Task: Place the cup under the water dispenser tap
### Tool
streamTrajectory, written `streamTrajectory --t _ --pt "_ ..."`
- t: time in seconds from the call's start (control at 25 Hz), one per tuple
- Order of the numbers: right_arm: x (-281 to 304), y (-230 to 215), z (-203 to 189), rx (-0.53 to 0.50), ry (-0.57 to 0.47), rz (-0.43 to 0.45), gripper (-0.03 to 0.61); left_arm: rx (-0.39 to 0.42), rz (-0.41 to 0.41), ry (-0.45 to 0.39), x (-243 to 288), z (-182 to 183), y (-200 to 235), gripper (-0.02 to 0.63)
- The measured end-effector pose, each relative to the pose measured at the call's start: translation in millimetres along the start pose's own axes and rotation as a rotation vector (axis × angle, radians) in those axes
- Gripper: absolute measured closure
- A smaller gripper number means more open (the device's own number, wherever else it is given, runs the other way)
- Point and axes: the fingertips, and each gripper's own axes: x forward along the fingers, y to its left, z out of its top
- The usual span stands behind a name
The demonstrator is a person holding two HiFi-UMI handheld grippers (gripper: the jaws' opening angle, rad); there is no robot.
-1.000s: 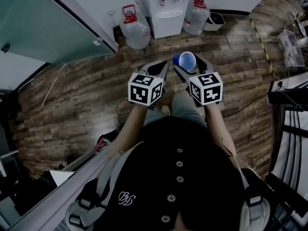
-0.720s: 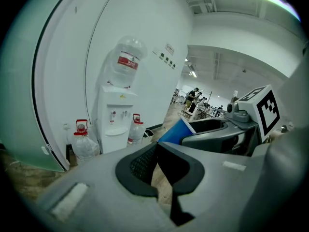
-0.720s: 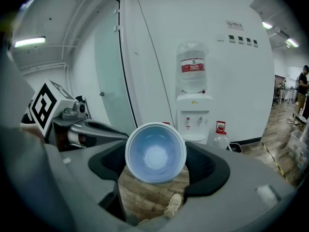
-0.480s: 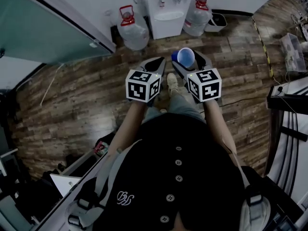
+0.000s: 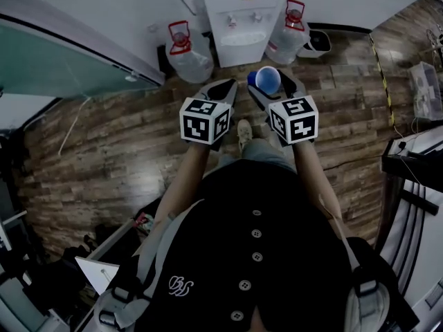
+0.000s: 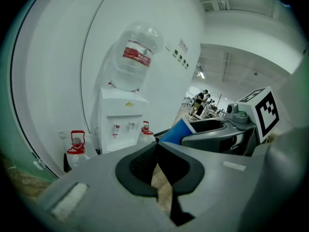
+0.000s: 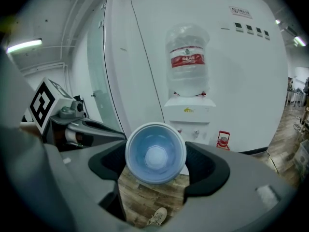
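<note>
right gripper pinches blue plastic cup; left gripper pressed together, empty. cup best kept level, centred under white water dispenser tap.

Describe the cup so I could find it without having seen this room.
Start at the white water dispenser, flanked by two clear bottles. Short of it, the right gripper grips a small cup. It is the only blue thing; the left gripper beside it holds nothing.
</note>
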Motion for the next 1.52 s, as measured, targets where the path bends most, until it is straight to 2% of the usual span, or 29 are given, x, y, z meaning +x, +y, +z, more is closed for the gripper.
streamTrajectory --t 0.28,0.6,1.0,1.36,1.52 --pt "31 -33 26 -0.031 0.006 0.035 0.219 -0.015 0.035 -0.016 38 33 22 0.609" --pt "53 -58 35 -0.03 0.024 0.052 0.219 -0.018 0.041 0.002 69 48 30 0.609" --pt "76 -63 21 0.021 0.074 0.044 0.219 -0.047 0.022 0.091 87 30 45 0.609" --pt "106 -70 16 0.099 0.087 -0.017 0.219 -0.019 -0.04 0.178 95 12 76 0.609" --pt "124 -75 11 0.112 0.105 -0.045 0.219 -0.022 -0.051 0.188 103 11 96 0.609"
